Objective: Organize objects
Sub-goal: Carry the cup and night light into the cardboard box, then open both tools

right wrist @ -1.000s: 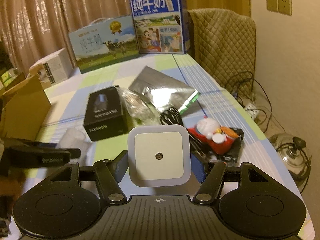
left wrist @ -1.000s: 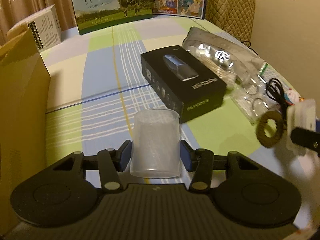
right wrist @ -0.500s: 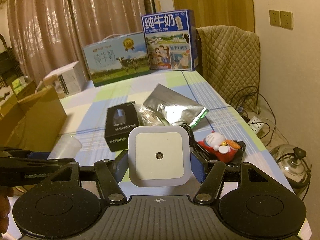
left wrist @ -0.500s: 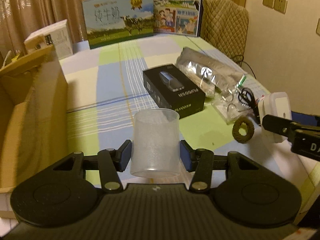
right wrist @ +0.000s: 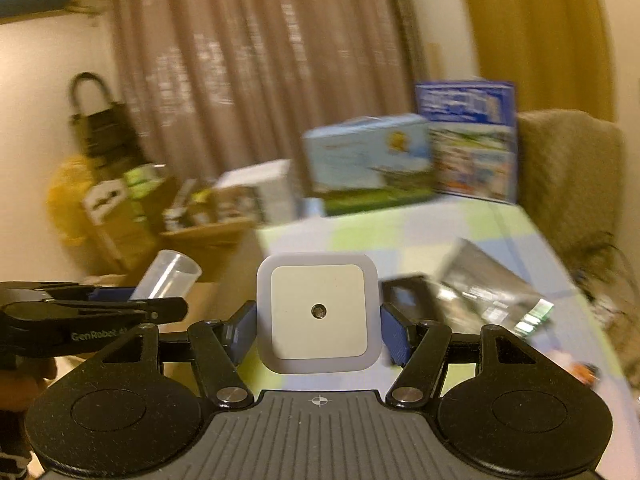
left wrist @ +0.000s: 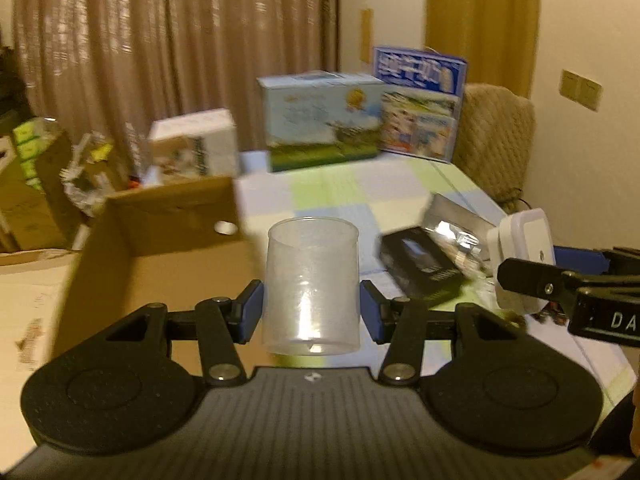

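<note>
My left gripper (left wrist: 311, 312) is shut on a clear plastic cup (left wrist: 311, 284) and holds it in the air by the right wall of an open cardboard box (left wrist: 160, 248). My right gripper (right wrist: 318, 330) is shut on a white square night light (right wrist: 318, 312) and holds it above the table. The night light (left wrist: 524, 256) also shows at the right of the left wrist view, and the cup (right wrist: 168, 276) at the left of the right wrist view. A black product box (left wrist: 420, 264) and a silver foil bag (left wrist: 456, 220) lie on the checked tablecloth (left wrist: 340, 192).
Two milk cartons (left wrist: 320, 120) and a small white box (left wrist: 196, 144) stand at the table's far end. A padded chair (left wrist: 496, 136) is at the right. Boxes and clutter (left wrist: 36, 184) are stacked on the left by the curtain.
Both grippers have risen and tilted up with their objects still held. The left one has swung left, so the open cardboard box now lies under and beside the cup.
</note>
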